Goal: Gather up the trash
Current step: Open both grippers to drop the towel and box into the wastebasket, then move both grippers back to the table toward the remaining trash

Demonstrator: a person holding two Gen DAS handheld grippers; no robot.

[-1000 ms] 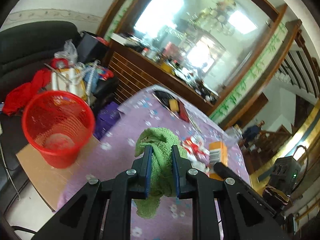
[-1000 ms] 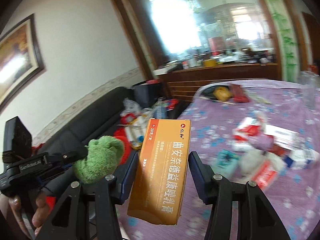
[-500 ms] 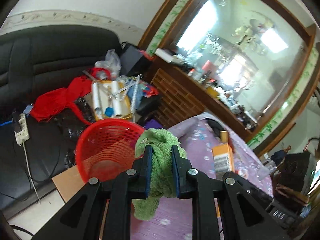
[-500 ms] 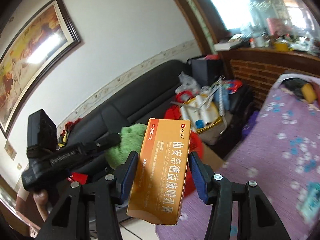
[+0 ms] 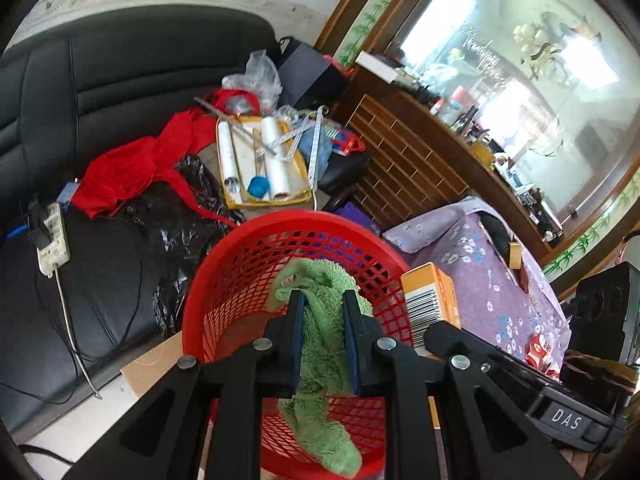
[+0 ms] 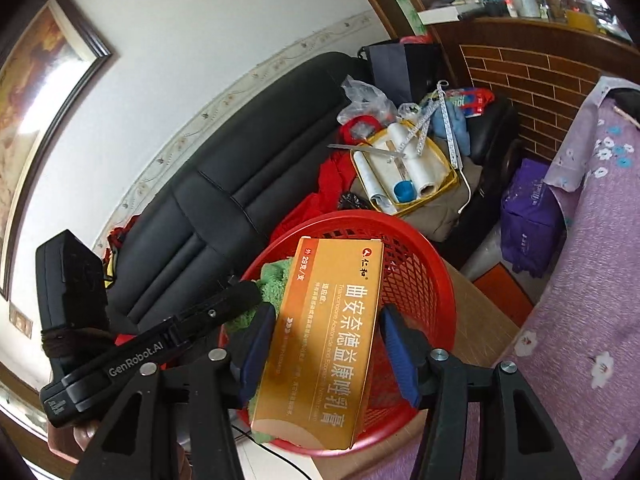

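A red mesh basket (image 5: 240, 248) stands on the floor between the sofa and the table. My left gripper (image 5: 322, 300) is shut on a green cloth (image 5: 320, 344), which hangs over the basket's opening. Beside it, my right gripper (image 6: 330, 312) has an orange medicine box (image 6: 336, 272) upright between its blue pads, also above the basket (image 6: 432, 280). Its jaws are opening while the box is still between them. The green cloth (image 6: 276, 276) shows just left of the box, and the orange box (image 5: 430, 300) shows right of the cloth.
A black sofa (image 5: 120, 80) carries a red garment (image 5: 128, 168), a black bag and a yellow tray of rolls (image 5: 260, 160). The purple-clothed table (image 6: 592, 280) lies to the right. Cardboard (image 5: 152, 364) sits under the basket. A power strip (image 5: 52, 236) and cables lie at the left.
Both grippers swung from above the table to above the red basket and came lower. The cloth and the box stayed between their jaws.
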